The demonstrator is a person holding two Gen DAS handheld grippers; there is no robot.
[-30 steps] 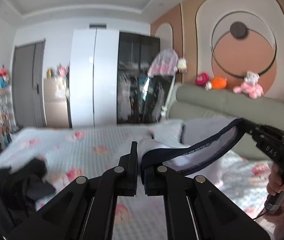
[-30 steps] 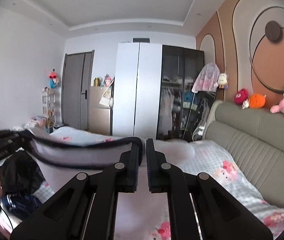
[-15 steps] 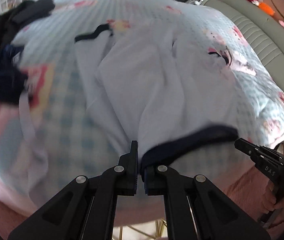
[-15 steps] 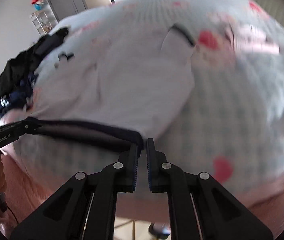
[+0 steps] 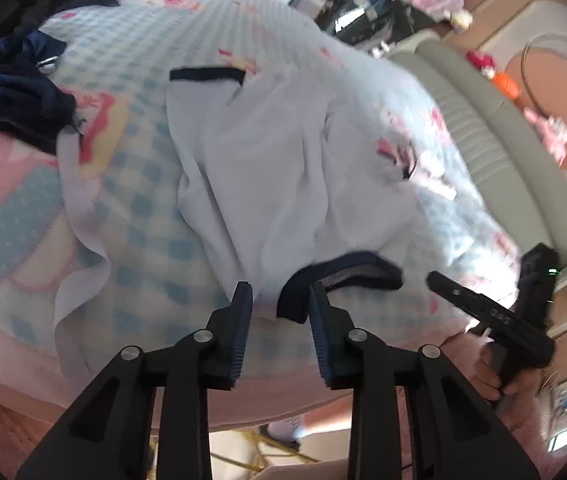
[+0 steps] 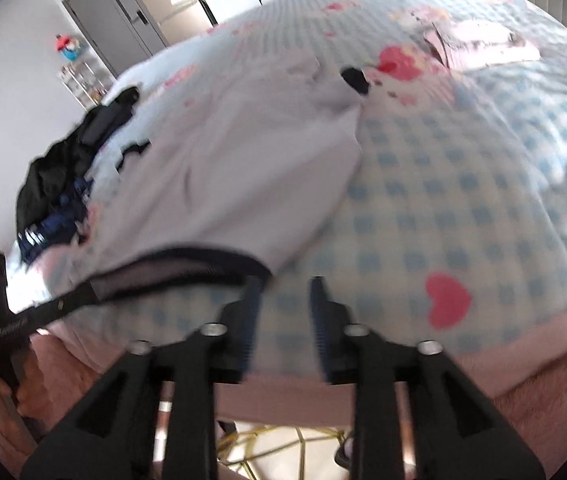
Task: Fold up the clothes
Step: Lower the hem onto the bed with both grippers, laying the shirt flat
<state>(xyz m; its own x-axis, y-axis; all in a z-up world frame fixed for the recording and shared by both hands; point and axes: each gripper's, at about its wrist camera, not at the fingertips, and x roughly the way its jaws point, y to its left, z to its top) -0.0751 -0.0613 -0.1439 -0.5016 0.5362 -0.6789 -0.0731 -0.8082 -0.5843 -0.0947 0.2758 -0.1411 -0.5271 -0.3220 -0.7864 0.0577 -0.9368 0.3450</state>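
Note:
A pale white garment with dark navy trim [image 5: 267, 168] lies spread on the bed, its navy-edged hem [image 5: 347, 272] at the near edge. It also shows in the right wrist view [image 6: 243, 160], with the hem [image 6: 187, 264] just left of the fingers. My left gripper [image 5: 277, 300] is open, jaws apart just short of the hem, holding nothing. My right gripper [image 6: 285, 300] is open and empty at the bed's near edge; it also shows in the left wrist view [image 5: 483, 312].
A pile of dark clothes [image 5: 15, 80] lies at the bed's left side, also in the right wrist view [image 6: 63, 176]. The checked blue and pink bedspread [image 6: 443, 200] covers the bed. A grey padded headboard [image 5: 503, 140] runs along the right. The floor shows below the bed edge.
The garment was held up stretched between both shut grippers, then brought down onto the bed. Both grippers have now opened and let go of the hem.

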